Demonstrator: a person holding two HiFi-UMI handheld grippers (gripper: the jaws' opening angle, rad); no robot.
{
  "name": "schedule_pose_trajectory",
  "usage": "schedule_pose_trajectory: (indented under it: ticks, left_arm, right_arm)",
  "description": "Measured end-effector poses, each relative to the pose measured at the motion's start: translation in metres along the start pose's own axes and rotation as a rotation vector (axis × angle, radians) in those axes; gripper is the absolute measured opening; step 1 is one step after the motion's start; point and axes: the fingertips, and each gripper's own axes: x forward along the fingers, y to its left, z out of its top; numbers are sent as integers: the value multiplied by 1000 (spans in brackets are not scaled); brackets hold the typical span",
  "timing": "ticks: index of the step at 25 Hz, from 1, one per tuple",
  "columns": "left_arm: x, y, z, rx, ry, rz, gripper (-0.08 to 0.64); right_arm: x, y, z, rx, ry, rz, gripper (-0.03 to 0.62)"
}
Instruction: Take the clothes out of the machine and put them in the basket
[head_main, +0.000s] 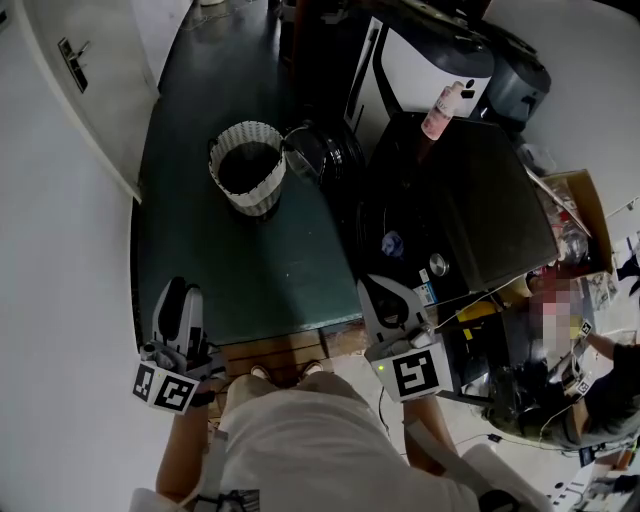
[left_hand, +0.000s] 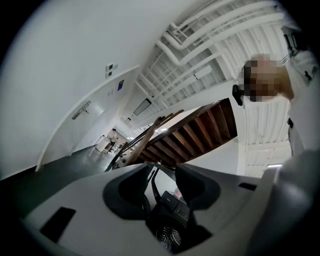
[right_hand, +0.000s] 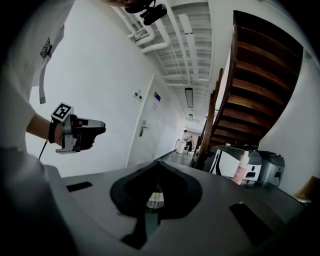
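Head view: white woven basket (head_main: 262, 195) upright on dark green floor (head_main: 290, 280), just beside open round door (head_main: 322, 152) of black washing machine (head_main: 470, 215); drum too dark to tell whether clothes lie inside. Left tongs (head_main: 178, 292) and right tongs (head_main: 368, 287) held low, well apart from basket.
Left gripper view: left tongs slightly parted, gripping nothing.
Right gripper view: right tongs clenched, gripping nothing; basket beyond.

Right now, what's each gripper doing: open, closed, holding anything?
Left gripper: fingers slightly apart, holding nothing.
Right gripper: fingers closed tip to tip, holding nothing.
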Motion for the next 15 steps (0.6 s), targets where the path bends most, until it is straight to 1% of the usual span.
schedule_pose_trajectory:
  ticks: [2, 5, 8, 10, 12, 15]
  left_arm:
    - [4, 2, -6, 4, 14, 22, 232]
    - [13, -1, -15, 27, 34, 38, 323]
    - [26, -14, -24, 32, 36, 31, 424]
    - [38, -27, -30, 29, 32, 7, 485]
    - [48, -40, -40, 29, 44, -16, 517]
    - [58, -55, -56, 30, 75, -26, 525]
  right_arm:
    - [-1, -3, -4, 8, 8, -2, 11]
    - [-6, -15, -6, 15, 1, -15, 11]
    - [-16, -32, -12, 30, -10, -34, 11]
    - [-24, -43, -20, 45, -7, -46, 12]
    - [-31, -53, -29, 58, -7, -58, 11]
    - [-42, -66, -41, 92, -15, -72, 12]
